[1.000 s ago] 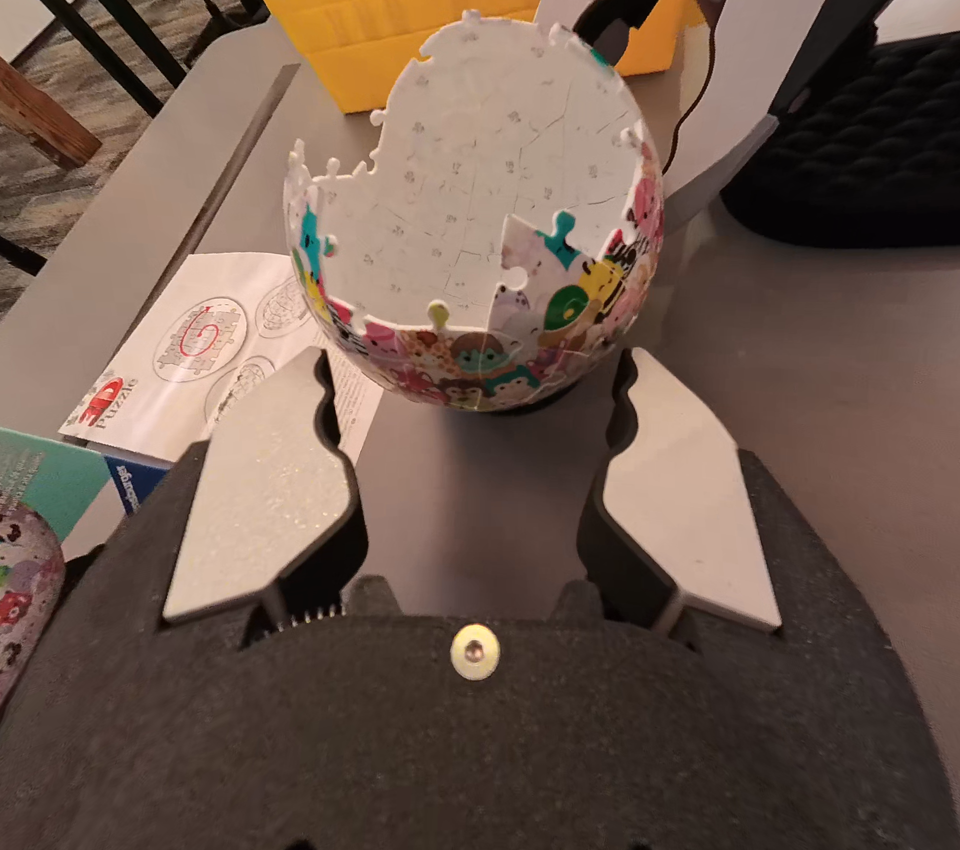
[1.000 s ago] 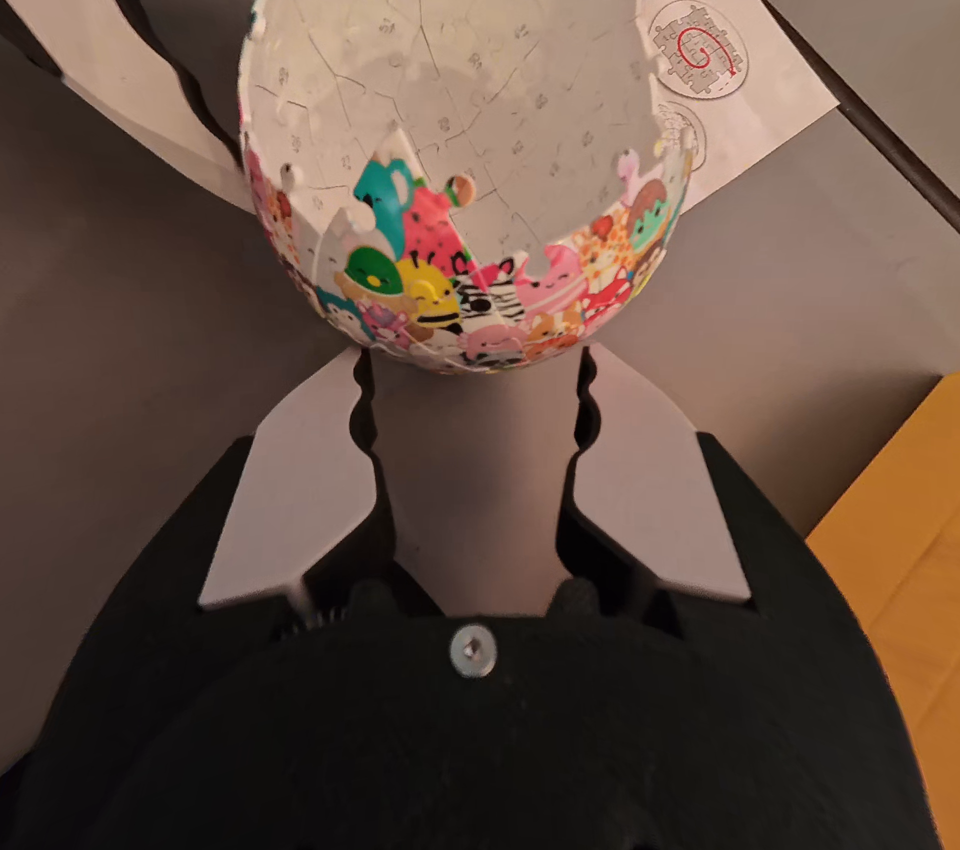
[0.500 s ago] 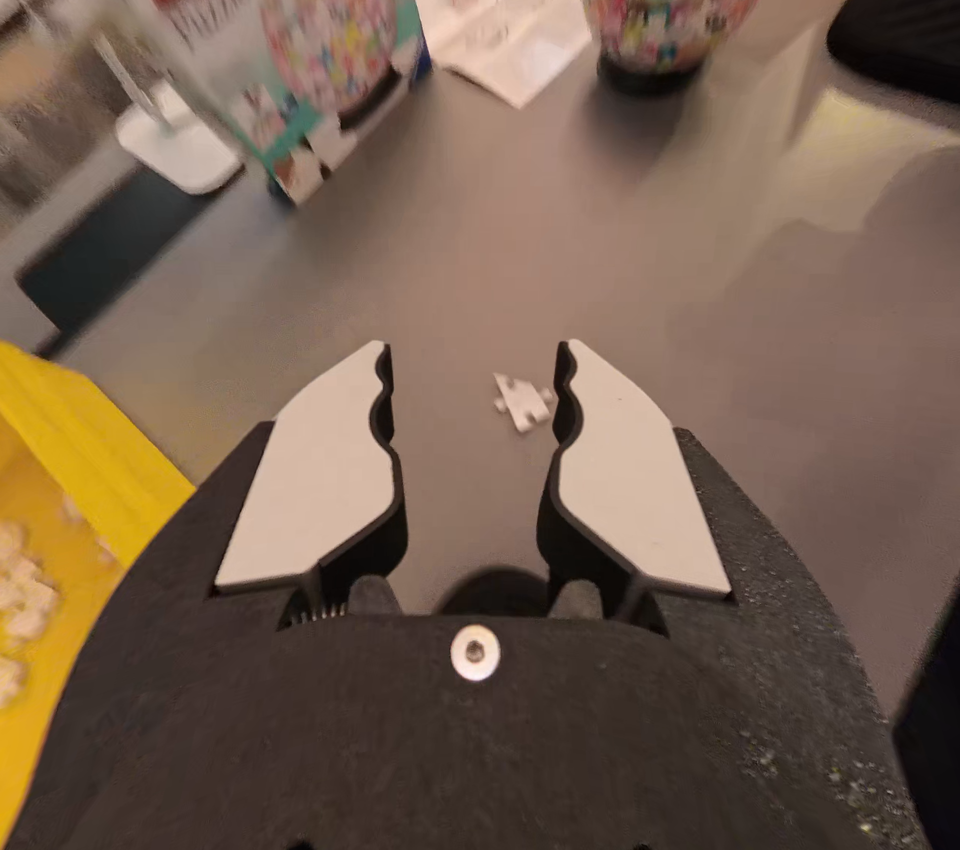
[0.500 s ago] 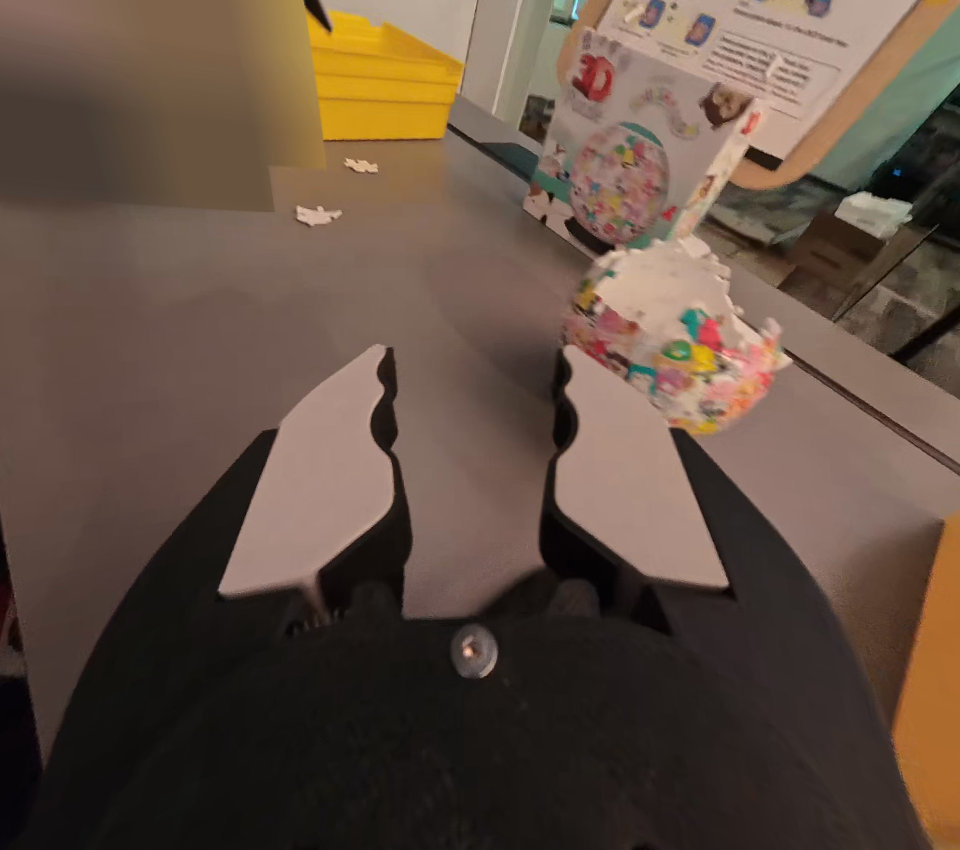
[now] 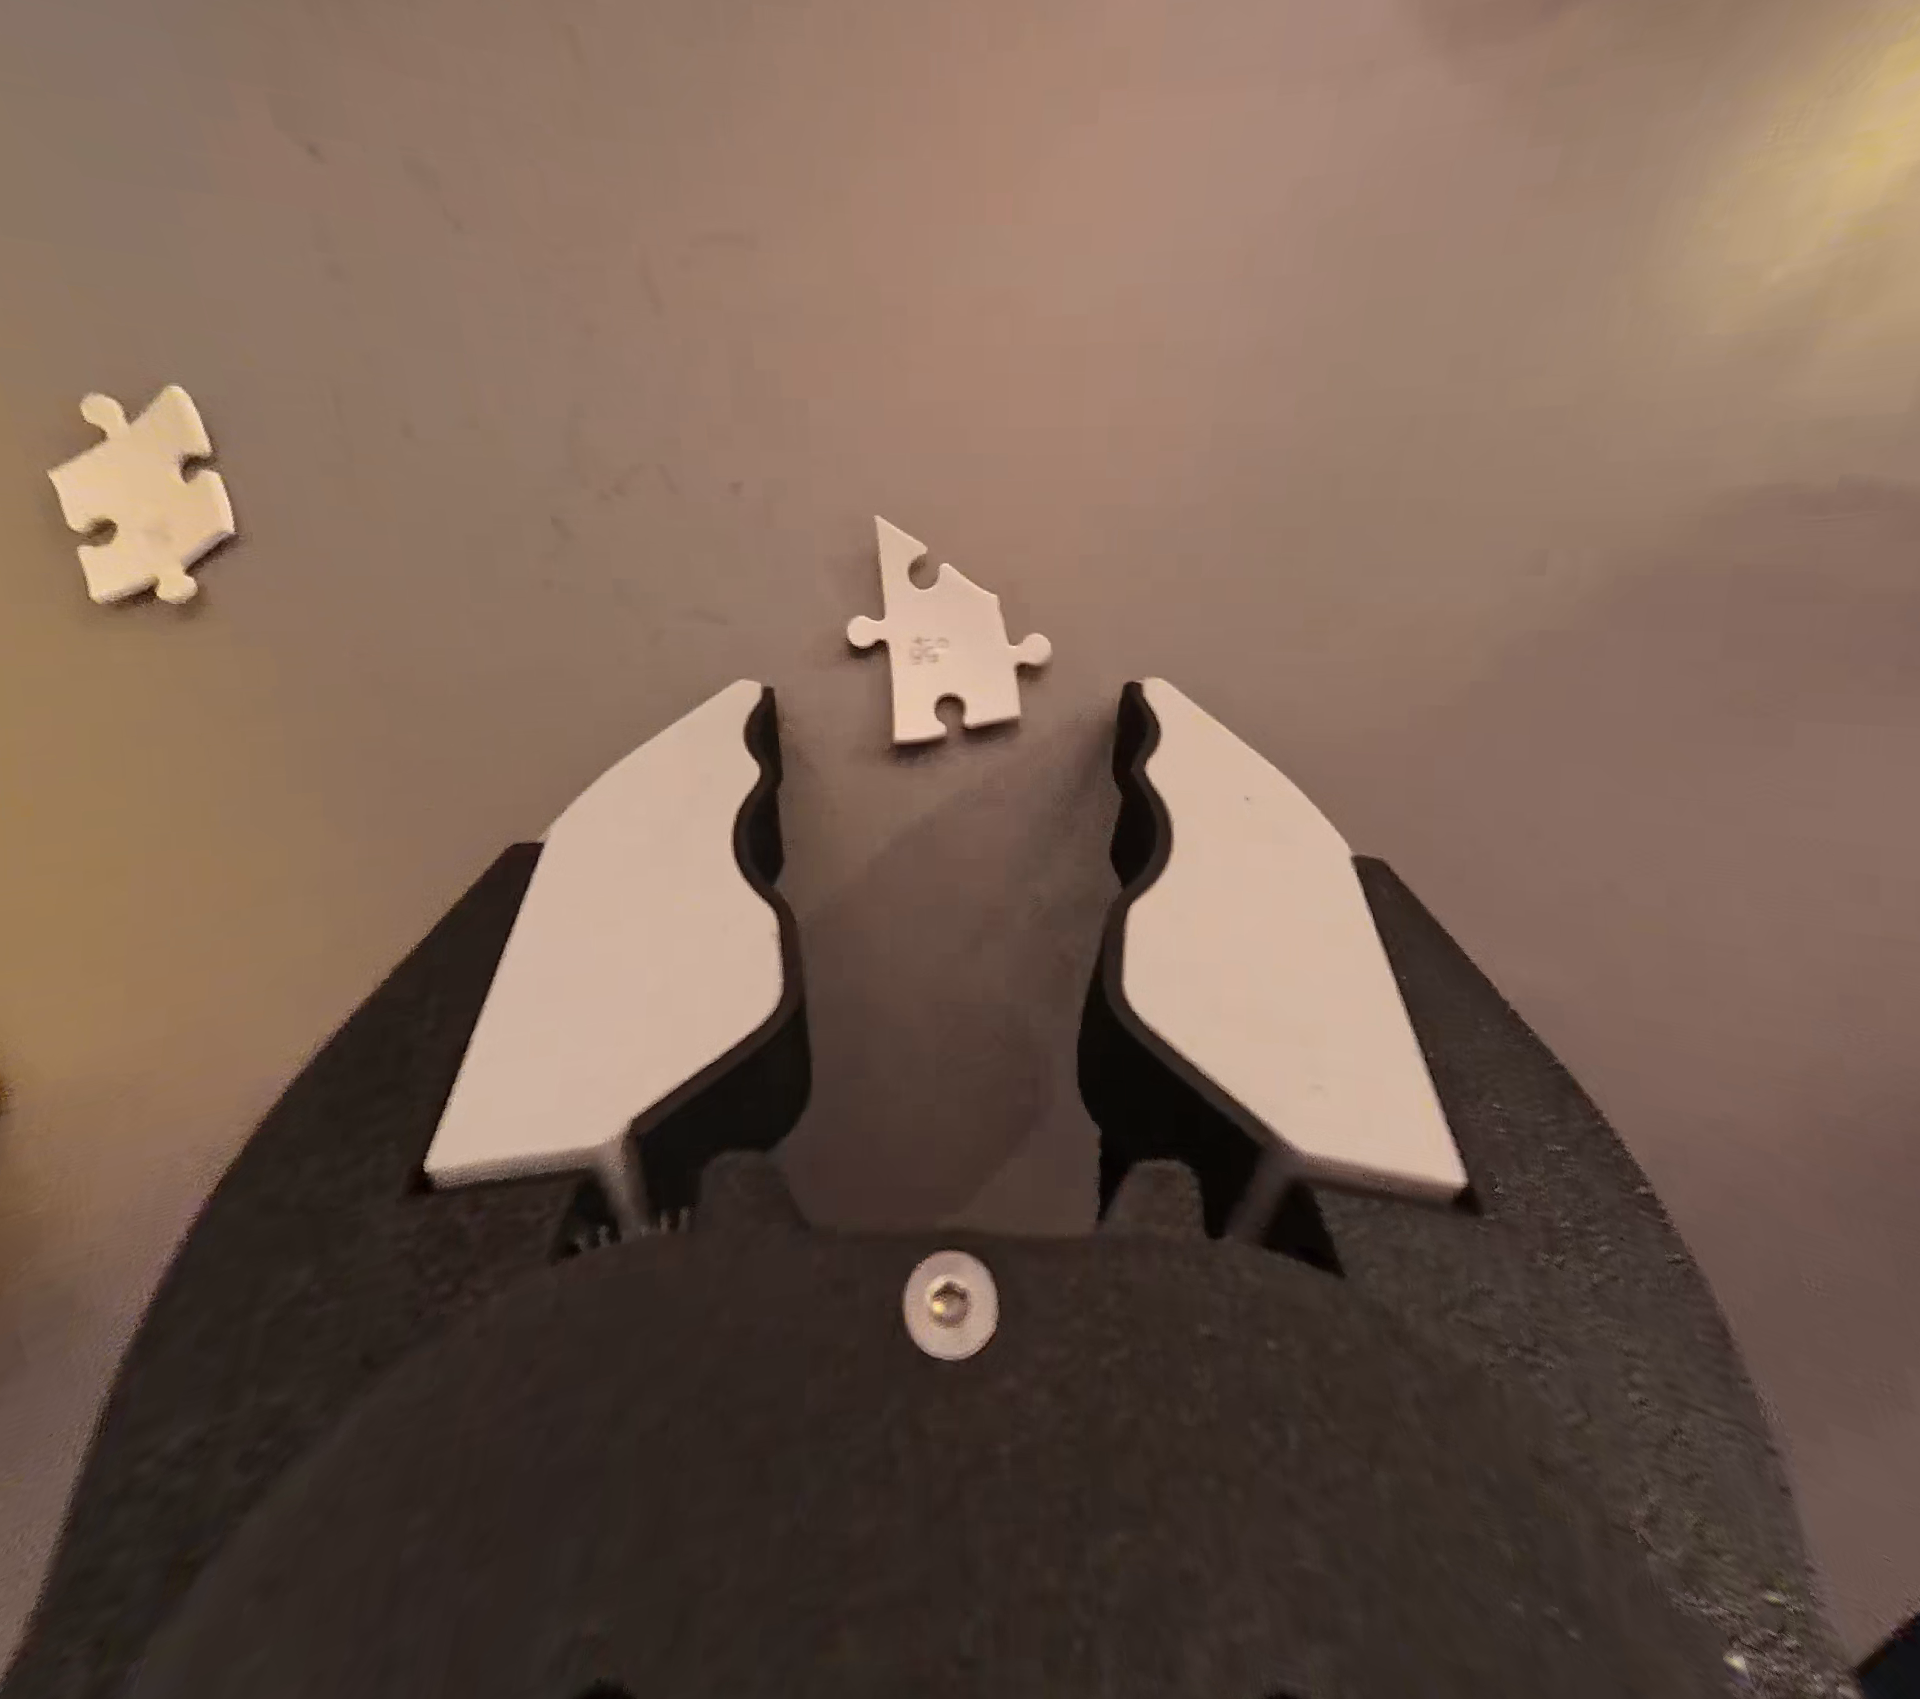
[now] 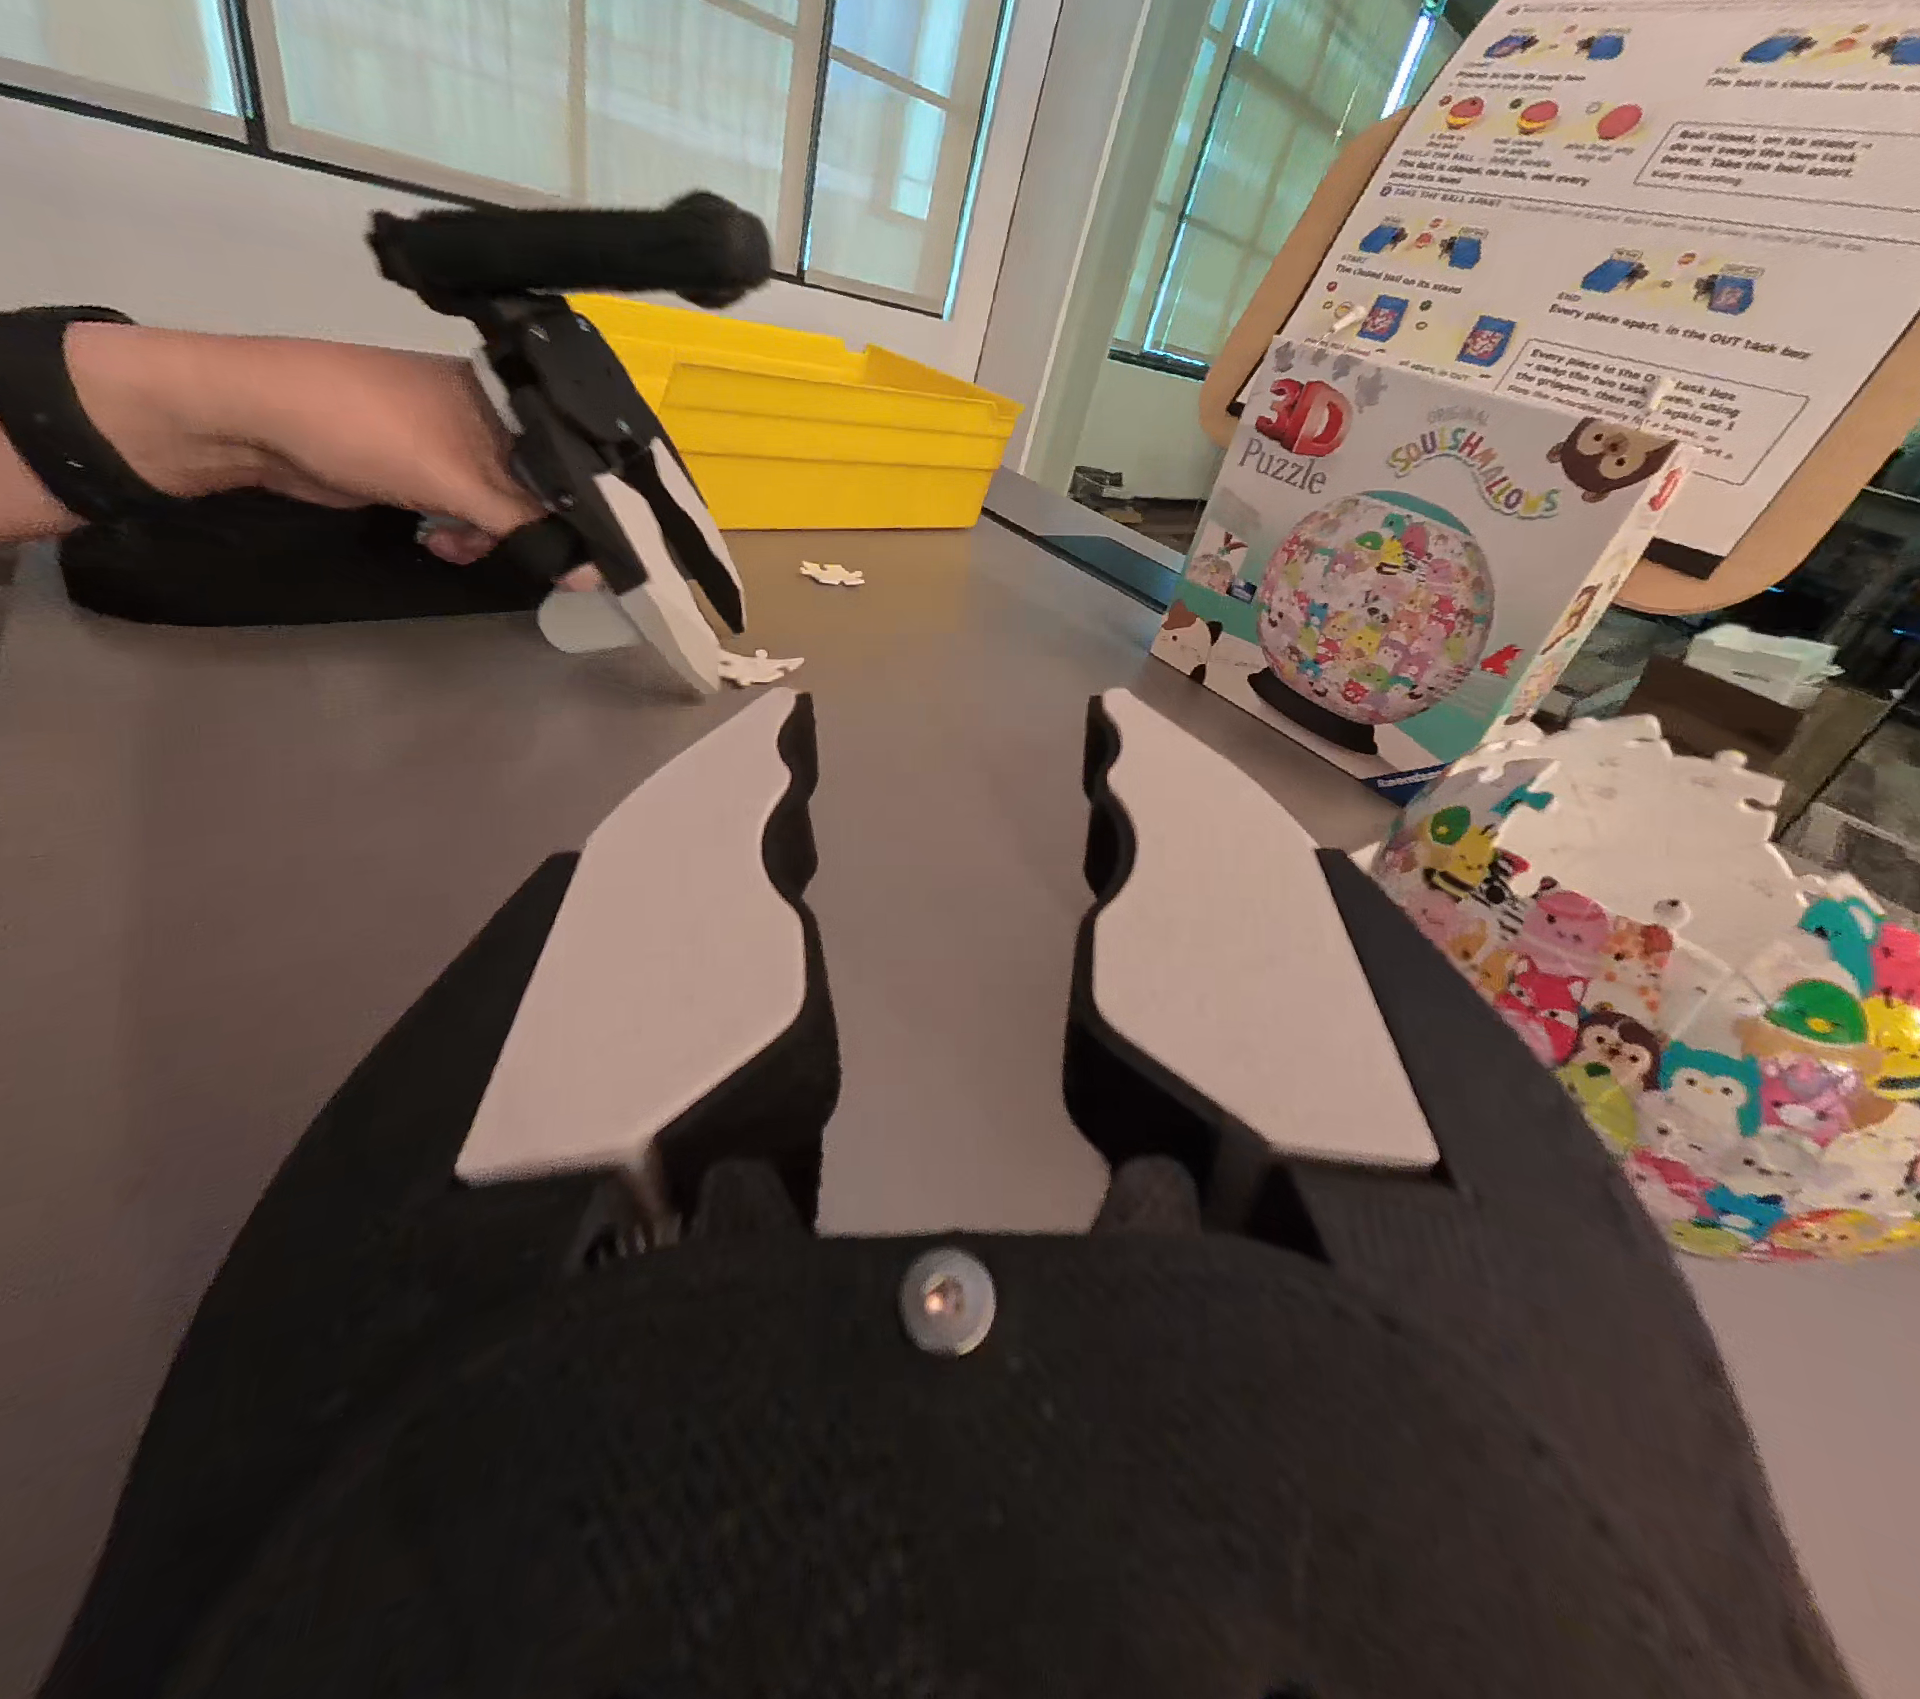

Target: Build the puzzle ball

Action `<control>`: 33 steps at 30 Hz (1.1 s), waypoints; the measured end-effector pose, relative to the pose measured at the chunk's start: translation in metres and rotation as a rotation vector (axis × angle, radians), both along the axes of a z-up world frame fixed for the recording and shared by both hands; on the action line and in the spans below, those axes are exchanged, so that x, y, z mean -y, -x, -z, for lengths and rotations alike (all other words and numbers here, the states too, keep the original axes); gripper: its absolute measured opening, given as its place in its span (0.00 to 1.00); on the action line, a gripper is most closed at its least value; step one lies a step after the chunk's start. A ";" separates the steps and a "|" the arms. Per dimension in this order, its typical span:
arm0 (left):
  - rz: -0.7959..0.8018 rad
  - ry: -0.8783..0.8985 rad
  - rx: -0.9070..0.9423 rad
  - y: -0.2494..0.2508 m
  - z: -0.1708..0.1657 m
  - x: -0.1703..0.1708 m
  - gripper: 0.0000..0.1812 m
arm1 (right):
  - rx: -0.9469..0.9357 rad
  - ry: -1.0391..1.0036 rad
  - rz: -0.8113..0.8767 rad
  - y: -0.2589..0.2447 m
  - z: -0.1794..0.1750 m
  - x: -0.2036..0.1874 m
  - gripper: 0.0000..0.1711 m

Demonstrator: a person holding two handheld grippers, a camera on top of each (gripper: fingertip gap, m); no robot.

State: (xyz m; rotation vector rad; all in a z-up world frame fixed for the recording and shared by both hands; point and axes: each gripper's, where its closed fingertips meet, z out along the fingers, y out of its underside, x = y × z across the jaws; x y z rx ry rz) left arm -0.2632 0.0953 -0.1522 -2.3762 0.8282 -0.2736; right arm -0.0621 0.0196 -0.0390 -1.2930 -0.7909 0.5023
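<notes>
The left gripper (image 5: 943, 693) hangs low over the grey desk (image 5: 1039, 195) with its fingers (image 5: 665, 911) spread, and a white puzzle piece (image 5: 940, 641) lies face down just past the tips, between them but untouched. A second loose piece (image 5: 140, 496) lies well apart to the left. In the right wrist view the left gripper's tips sit right at the piece on the desk, with a person's hand (image 6: 291, 428) around its handle. The right gripper (image 6: 945, 709) is held away over bare desk, fingers (image 6: 1236, 953) spread and holding nothing. The half-built puzzle ball (image 6: 1683, 1015) stands near its right finger, open at the top, with the puzzle box (image 6: 1423, 569) behind it and yellow bins (image 6: 821, 434) farther back.

The step in hand looks like picking up this piece. The risk is the piece's thinness: lying flat, it gives the fingers almost no edge, so they may close above it, skate it across the desk, or catch only a tab and let it swing. A skewed pinch would make seating it in the ball's ragged rim hard, and pressing there could spring neighbouring pieces loose
</notes>
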 end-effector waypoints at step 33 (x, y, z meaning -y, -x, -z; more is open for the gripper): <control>1.131 -0.519 -0.024 -0.109 -0.127 0.086 0.20 | 0.022 1.141 -0.599 0.099 -0.016 -0.004 0.09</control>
